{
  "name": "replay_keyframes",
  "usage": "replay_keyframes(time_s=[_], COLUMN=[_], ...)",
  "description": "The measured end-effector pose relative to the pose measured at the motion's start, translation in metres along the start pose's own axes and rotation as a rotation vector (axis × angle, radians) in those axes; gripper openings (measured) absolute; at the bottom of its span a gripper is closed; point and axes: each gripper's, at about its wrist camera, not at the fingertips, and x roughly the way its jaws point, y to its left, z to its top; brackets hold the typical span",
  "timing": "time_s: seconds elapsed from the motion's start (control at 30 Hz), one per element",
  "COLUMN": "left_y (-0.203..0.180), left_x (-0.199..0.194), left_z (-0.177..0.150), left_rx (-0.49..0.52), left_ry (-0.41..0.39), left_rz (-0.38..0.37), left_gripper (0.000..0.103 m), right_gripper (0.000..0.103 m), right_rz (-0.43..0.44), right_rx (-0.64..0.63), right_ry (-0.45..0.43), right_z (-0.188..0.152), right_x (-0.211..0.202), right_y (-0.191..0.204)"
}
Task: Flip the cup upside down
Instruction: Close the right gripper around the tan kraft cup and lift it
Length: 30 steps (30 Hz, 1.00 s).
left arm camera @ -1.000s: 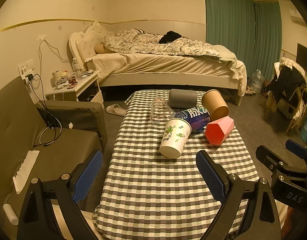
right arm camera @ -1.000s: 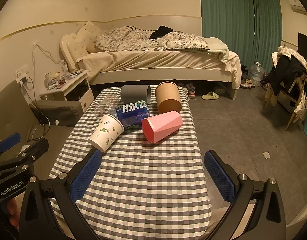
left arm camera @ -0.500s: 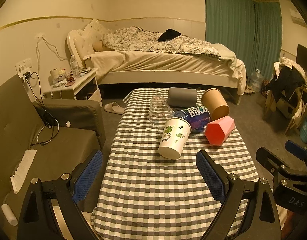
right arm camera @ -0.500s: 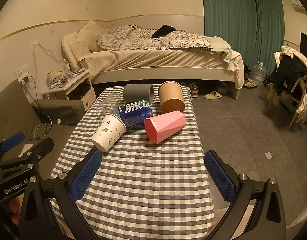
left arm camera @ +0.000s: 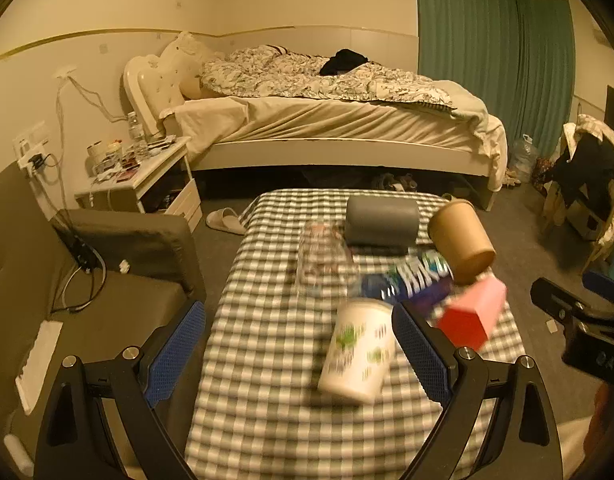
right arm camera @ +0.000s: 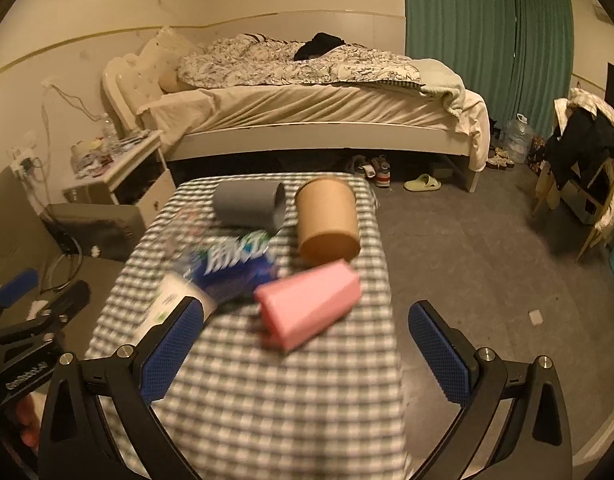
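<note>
Pink cup (right arm camera: pixel 309 304) lying | blue bottle (right arm camera: pixel 235 266) touching | brown cup (right arm camera: pixel 327 220) behind

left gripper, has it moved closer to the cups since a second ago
Yes. The left gripper has advanced toward the white cup, which now sits between its open fingers, nearer the right one; the bed beyond also looms larger.

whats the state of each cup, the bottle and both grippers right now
white paper cup: on its side, free
pink cup: on its side, free
brown paper cup: on its side, mouth toward camera
grey cup: on its side
clear cup: blurred, pose unclear
blue-label bottle: lying down
left gripper: open, empty
right gripper: open, empty
</note>
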Motion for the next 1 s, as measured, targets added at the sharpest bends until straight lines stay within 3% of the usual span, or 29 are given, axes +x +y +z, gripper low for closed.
replay_keyframes(time_s=[0.3, 0.6, 0.67, 0.83, 1.0], left_y=[-0.011, -0.016, -0.015, -0.016, -0.013], left_x=[0.078, 0.117, 0.120, 0.117, 0.087], left_z=[0.027, 0.022, 0.021, 0.023, 0.030], left_rx=[0.024, 0.032, 0.029, 0.031, 0.030], left_ry=[0.063, 0.112, 0.121, 0.122, 0.097], left_rz=[0.014, 0.009, 0.007, 0.005, 0.005], left_gripper=[0.097, 0.097, 0.097, 0.097, 0.097], right_gripper=[0.102, 0.083, 0.078, 0.077, 0.077], right_rz=[-0.001, 0.026, 0.022, 0.019, 0.023], right_rx=[-0.006, -0.032, -0.034, -0.026, -0.017], right_ry=[0.135, 0.273, 0.292, 0.280, 0.217], right_z=[0.057, 0.064, 0.062, 0.060, 0.069], right_x=[0.114, 0.189, 0.195, 0.191, 0.148], right_y=[-0.016, -0.010, -0.012, -0.013, -0.011])
